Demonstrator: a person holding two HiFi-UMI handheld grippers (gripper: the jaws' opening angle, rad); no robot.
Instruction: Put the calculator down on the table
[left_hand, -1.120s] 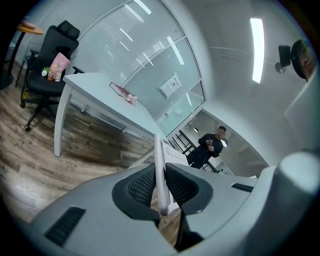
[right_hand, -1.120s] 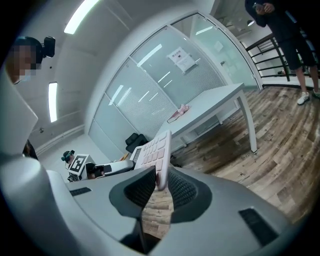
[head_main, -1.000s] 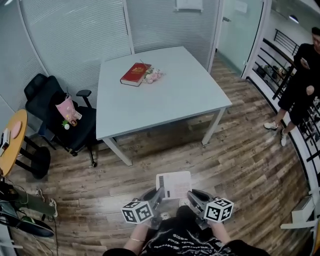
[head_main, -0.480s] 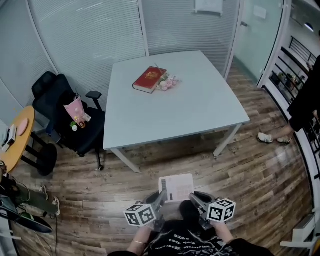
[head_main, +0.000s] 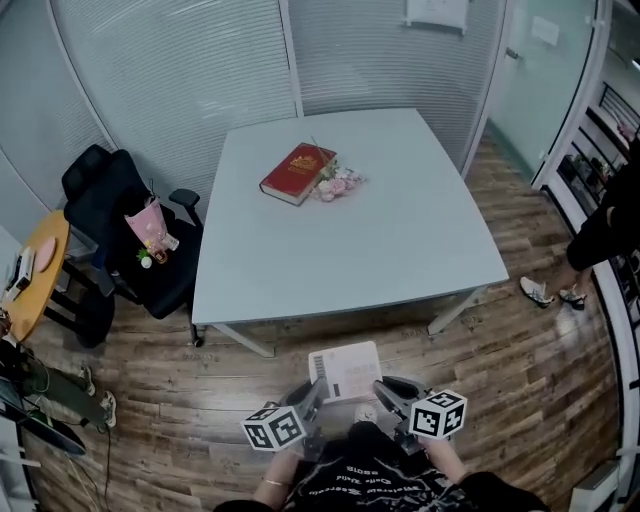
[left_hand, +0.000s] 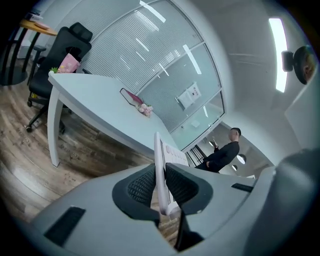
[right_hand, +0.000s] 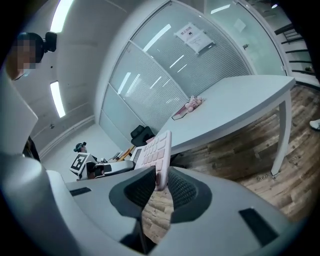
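A pale pink-white calculator (head_main: 346, 371) is held flat in the air between both grippers, just short of the near edge of the light blue table (head_main: 330, 255). My left gripper (head_main: 315, 390) is shut on its left edge, and the calculator (left_hand: 161, 175) shows edge-on between the dark pads. My right gripper (head_main: 385, 390) is shut on the right edge, where the keys of the calculator (right_hand: 155, 150) face up. Both marker cubes sit close to the person's body at the bottom of the head view.
On the table's far side lie a red book (head_main: 297, 172) and a small bunch of pink flowers (head_main: 340, 186). A black office chair (head_main: 125, 240) with a pink bag stands left of the table. Another person (head_main: 600, 235) stands at the right, by the glass wall.
Both grippers and the calculator have come closer to the table; its near edge now lies just beyond the calculator. The grip on it is the same.
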